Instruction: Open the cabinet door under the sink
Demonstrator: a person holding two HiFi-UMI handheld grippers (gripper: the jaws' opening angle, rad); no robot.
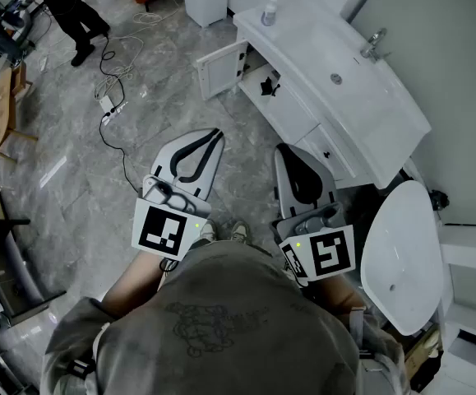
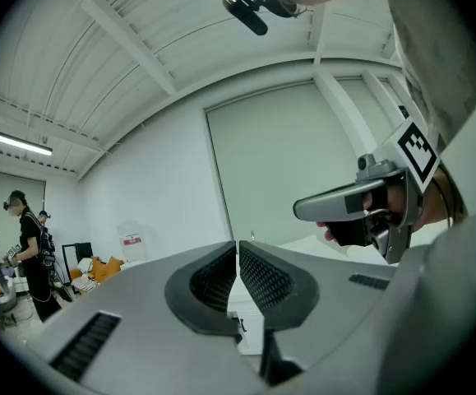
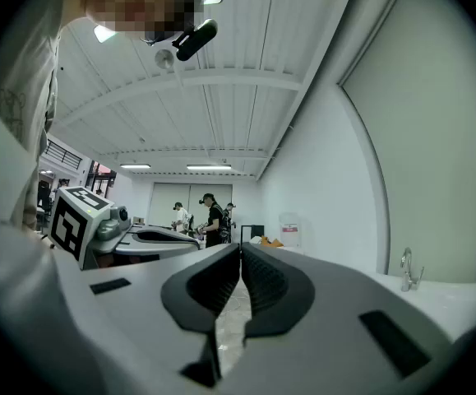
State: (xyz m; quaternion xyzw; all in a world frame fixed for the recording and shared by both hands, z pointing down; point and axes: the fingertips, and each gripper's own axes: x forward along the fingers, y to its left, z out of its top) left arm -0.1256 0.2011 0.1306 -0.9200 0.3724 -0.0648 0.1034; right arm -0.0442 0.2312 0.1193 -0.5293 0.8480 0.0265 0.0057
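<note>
The white sink cabinet (image 1: 303, 109) stands at the upper right in the head view. Its left door (image 1: 221, 67) hangs swung open toward the floor side, and a dark fitting (image 1: 268, 86) shows inside the opening. My left gripper (image 1: 215, 135) is shut on nothing, held over the floor short of that door. My right gripper (image 1: 285, 149) is also shut and empty, just in front of the closed cabinet front. In the left gripper view the jaws (image 2: 238, 257) meet with no gap; in the right gripper view the jaws (image 3: 240, 257) meet the same way.
A basin top (image 1: 344, 81) with a faucet (image 1: 372, 44) and a small bottle (image 1: 269, 11) covers the cabinet. A white toilet (image 1: 402, 253) sits at the right. Cables and a power strip (image 1: 110, 101) lie on the grey floor at the left. A person (image 1: 69, 11) stands far left.
</note>
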